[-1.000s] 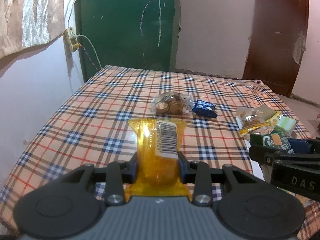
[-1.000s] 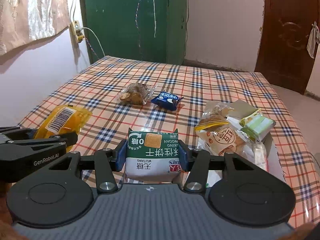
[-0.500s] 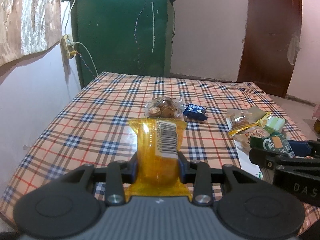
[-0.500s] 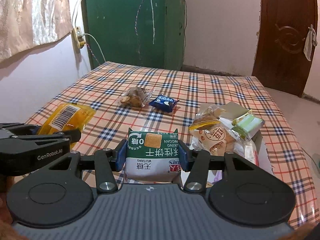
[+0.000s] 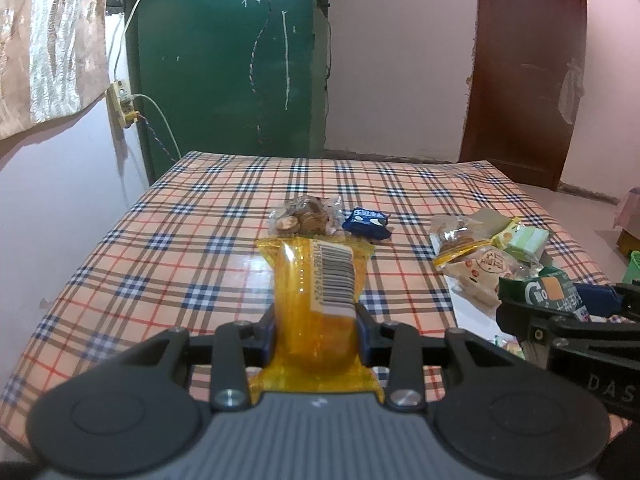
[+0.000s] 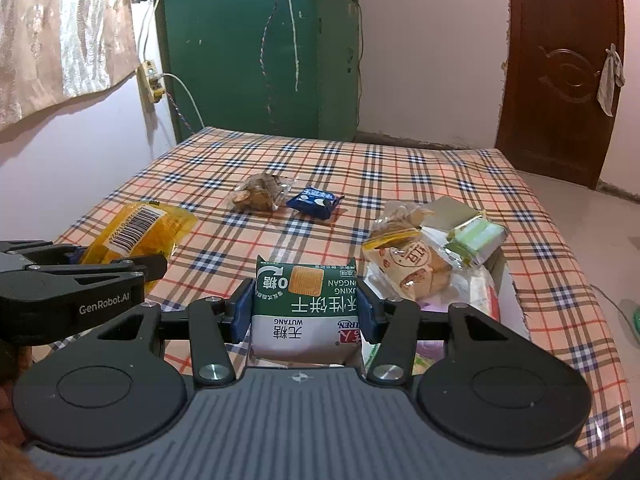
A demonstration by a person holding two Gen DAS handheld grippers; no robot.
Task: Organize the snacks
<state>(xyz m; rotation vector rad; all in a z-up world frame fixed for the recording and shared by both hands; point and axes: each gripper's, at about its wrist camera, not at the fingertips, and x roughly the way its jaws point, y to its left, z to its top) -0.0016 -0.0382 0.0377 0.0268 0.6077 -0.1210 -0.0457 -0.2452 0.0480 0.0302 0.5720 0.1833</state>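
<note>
Nearest, left-wrist view: left gripper (image 5: 316,322), both pads pressed against the sides of a yellow snack pack (image 5: 316,280), barcode label up, pack held clear above the plaid tablecloth (image 5: 160,248) w/ its sealed far end pointing away from the camera. Right-wrist view: right gripper (image 6: 305,310), jaws part-spread but clamped on a green-and-white biscuit pack (image 6: 305,304), printed text upside-down to the camera, also lifted off the cloth. The two grippers sit side by side, near the front edge of the table; each shows at the margin of the other's view (left gripper (image 6: 120,264) w/ yellow pack at lower left; right gripper (image 5: 560,304) w/ biscuit pack at lower right). Mid-table, right side: a white box (image 6: 508,280) heaped w/ assorted snacks, incl. a round pastry in clear wrap (image 6: 408,260) and a pale green wafer pack (image 6: 476,236) on top. Mid-table, centre: clear bag of brown cookies (image 6: 258,192) just beside a small dark blue packet (image 6: 314,202), not clearly touching. Far: green door (image 6: 256,40), power strip (image 6: 151,80) on the pink wall at left, brown door (image 6: 560,72) at right.
</note>
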